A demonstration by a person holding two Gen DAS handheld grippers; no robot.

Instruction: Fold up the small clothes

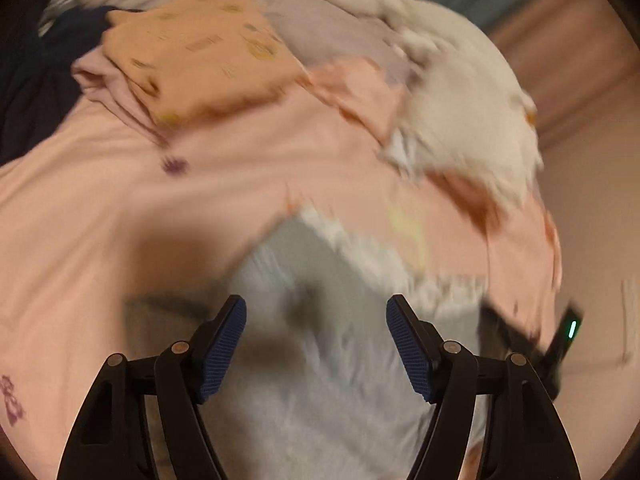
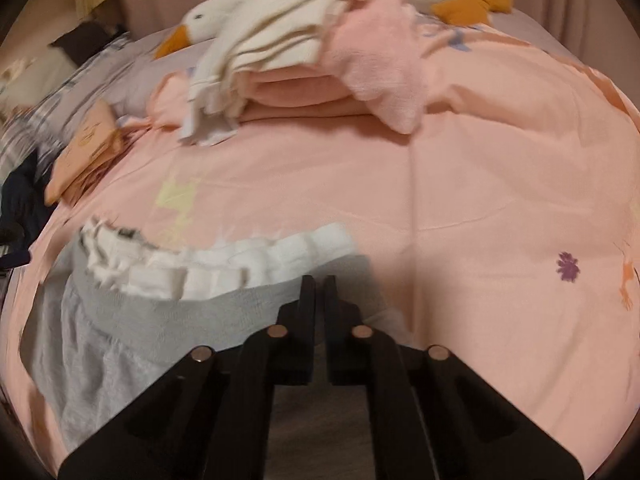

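A small grey garment (image 1: 320, 360) with a white ruffled edge lies on the pink bedsheet (image 1: 100, 184). My left gripper (image 1: 316, 340) is open just above it, nothing between the blue pads (image 1: 224, 348). In the right wrist view the same garment (image 2: 120, 328) lies low left, its white ruffle (image 2: 224, 264) on top. My right gripper (image 2: 319, 300) is shut at the garment's right edge; whether cloth is pinched there I cannot tell. The right gripper's body (image 1: 560, 340) shows at the left view's right edge.
A folded orange printed garment (image 1: 200, 52) sits on a pink one at the back. A pile of folded cream and pink clothes (image 2: 304, 56) lies further back, with a white goose plush (image 2: 208, 16) behind it. Dark clothing (image 2: 20, 200) lies at the left edge.
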